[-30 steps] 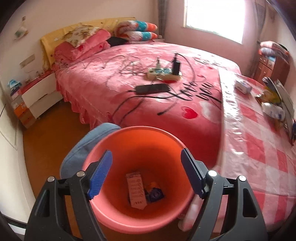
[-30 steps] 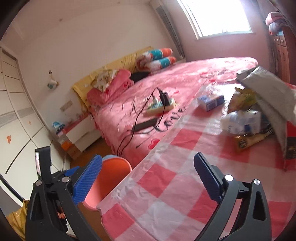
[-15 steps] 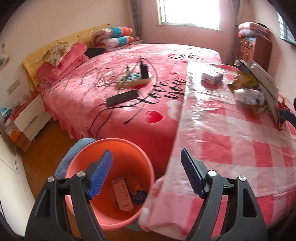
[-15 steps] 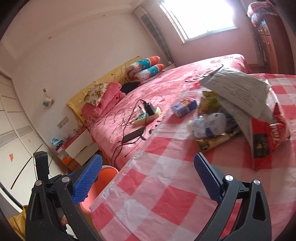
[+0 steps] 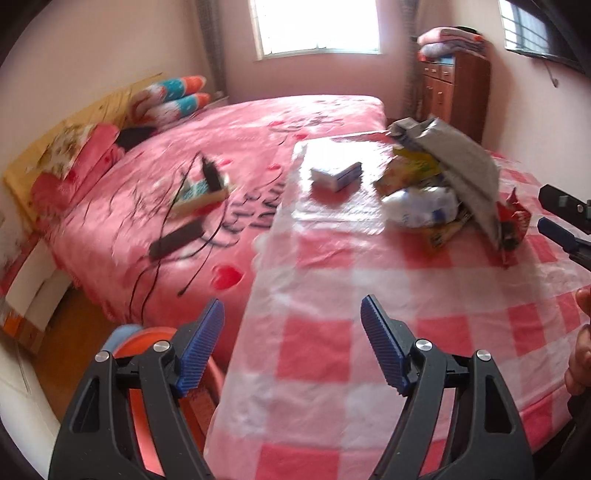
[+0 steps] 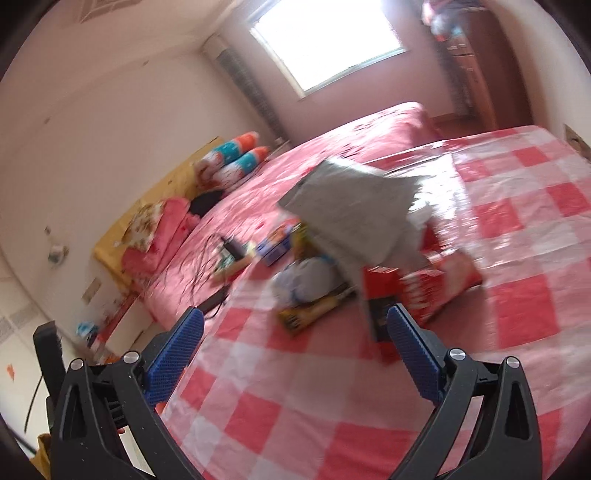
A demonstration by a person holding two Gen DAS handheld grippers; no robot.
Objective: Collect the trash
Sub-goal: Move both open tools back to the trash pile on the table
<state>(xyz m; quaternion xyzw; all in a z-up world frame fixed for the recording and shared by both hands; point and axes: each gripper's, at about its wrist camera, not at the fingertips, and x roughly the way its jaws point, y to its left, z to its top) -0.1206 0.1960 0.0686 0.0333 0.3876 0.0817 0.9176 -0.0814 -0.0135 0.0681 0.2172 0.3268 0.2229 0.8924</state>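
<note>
Hovering over the checked tablecloth (image 5: 332, 354), the left gripper (image 5: 291, 343) and right gripper (image 6: 295, 339) both gape empty. Trash pile (image 6: 332, 258) sits ahead on the cloth; the orange bin (image 5: 140, 339) stands beside the table

Table (image 5: 332, 347) under a red-and-white checked plastic cloth, set against a bed (image 5: 258, 147) with a pink cover. On the bed — a power strip (image 5: 201, 194) with a plug in it, black cables, a dark flat device (image 5: 177, 238). Striped pillows (image 5: 173, 96) at the headboard. Wooden cabinet (image 5: 456, 96) by the window (image 5: 317, 27), folded blankets on top.
</note>
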